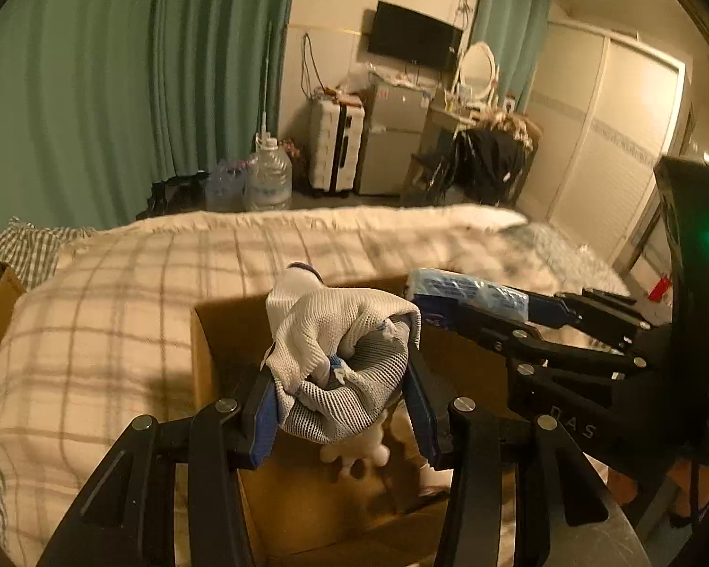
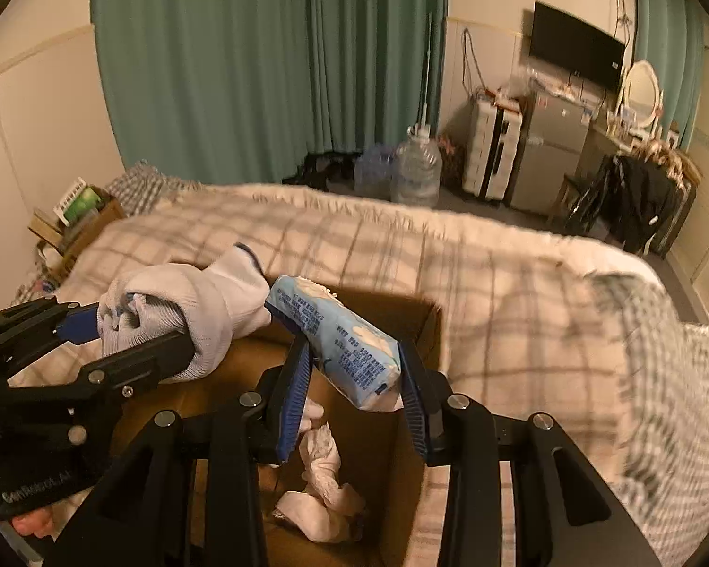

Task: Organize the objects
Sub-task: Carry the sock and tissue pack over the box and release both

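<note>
My left gripper [image 1: 342,390] is shut on a white knit glove [image 1: 340,354], held above an open cardboard box [image 1: 222,330] on the bed. The glove [image 2: 189,312] and left gripper [image 2: 118,335] also show in the right wrist view. My right gripper [image 2: 354,378] is shut on a light blue tissue packet [image 2: 335,340], held over the same box [image 2: 392,430]. The packet [image 1: 468,295] and right gripper [image 1: 477,312] show at right in the left wrist view. A white crumpled cloth [image 2: 321,486] lies inside the box, also seen in the left wrist view [image 1: 359,449].
The box sits on a bed with a plaid blanket [image 2: 496,283]. Another cardboard box with items [image 2: 80,217] stands at the bed's far left. Beyond the bed are green curtains [image 2: 260,71], water jugs [image 2: 416,170], a white suitcase [image 2: 491,151], a small fridge [image 2: 553,151] and a wall TV [image 2: 576,52].
</note>
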Tool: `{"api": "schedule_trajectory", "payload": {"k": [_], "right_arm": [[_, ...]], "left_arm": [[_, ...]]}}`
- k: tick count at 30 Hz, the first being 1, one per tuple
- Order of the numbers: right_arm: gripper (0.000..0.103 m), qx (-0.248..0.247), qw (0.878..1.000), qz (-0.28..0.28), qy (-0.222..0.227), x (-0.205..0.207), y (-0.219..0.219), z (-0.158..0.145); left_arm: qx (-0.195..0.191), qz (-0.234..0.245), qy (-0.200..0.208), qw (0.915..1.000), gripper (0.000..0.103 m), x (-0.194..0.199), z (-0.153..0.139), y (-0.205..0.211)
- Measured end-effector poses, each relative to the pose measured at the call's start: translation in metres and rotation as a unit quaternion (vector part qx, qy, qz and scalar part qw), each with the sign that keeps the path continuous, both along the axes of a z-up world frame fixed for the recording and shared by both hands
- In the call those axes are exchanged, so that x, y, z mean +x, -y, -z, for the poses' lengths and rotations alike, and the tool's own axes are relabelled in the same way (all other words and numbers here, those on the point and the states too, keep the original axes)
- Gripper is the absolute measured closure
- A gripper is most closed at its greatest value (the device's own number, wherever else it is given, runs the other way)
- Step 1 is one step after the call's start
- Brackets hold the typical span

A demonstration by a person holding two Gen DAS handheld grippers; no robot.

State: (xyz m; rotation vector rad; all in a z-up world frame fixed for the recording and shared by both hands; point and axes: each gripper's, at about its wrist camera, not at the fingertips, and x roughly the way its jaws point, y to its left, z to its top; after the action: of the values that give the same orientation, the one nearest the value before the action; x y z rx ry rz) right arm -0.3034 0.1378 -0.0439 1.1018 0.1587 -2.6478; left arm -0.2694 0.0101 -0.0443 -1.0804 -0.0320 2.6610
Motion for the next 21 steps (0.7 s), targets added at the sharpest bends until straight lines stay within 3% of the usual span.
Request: {"api": "schedule_trajectory", "payload": {"k": [6, 8, 9, 10, 12, 14, 17, 21], "right_arm": [[0.06, -0.009, 1.0, 0.002, 0.004, 0.0, -0.002, 0.014], [0.042, -0.024, 1.0, 0.015, -0.007, 0.005, -0.007, 0.003], [0.027, -0.037, 0.999, 0.022, -0.014, 0.009, -0.013, -0.003], [0.025, -0.048, 0.998, 0.027, -0.02, 0.012, -0.018, -0.011], [0.025, -0.061, 0.997, 0.034, -0.028, 0.024, -0.026, -0.028], [0.023, -0.057, 0.997, 0.039, -0.036, 0.037, -0.03, -0.047], [0.012, -0.03, 0.997, 0.042, -0.057, 0.066, -0.03, -0.077], [0.008, 0.008, 0.995, 0.043, -0.084, 0.11, -0.03, -0.116]], "left_arm": [[0.003, 0.0, 0.032, 0.9995, 0.048, -0.003, 0.021, -0.002], [0.004, 0.003, 0.036, 0.9993, 0.039, 0.003, 0.018, -0.002], [0.0, 0.002, 0.033, 0.9995, 0.03, 0.008, 0.015, -0.001], [-0.003, 0.0, 0.029, 0.9996, 0.019, 0.011, 0.012, 0.0], [-0.008, -0.006, 0.013, 0.9999, 0.01, 0.024, -0.002, 0.003], [-0.006, -0.007, -0.004, 0.9999, 0.009, 0.037, -0.021, 0.006], [0.001, -0.009, -0.015, 0.9998, 0.005, 0.057, -0.051, 0.009], [0.006, -0.011, -0.04, 0.9991, 0.0, 0.091, -0.092, 0.014]]}}
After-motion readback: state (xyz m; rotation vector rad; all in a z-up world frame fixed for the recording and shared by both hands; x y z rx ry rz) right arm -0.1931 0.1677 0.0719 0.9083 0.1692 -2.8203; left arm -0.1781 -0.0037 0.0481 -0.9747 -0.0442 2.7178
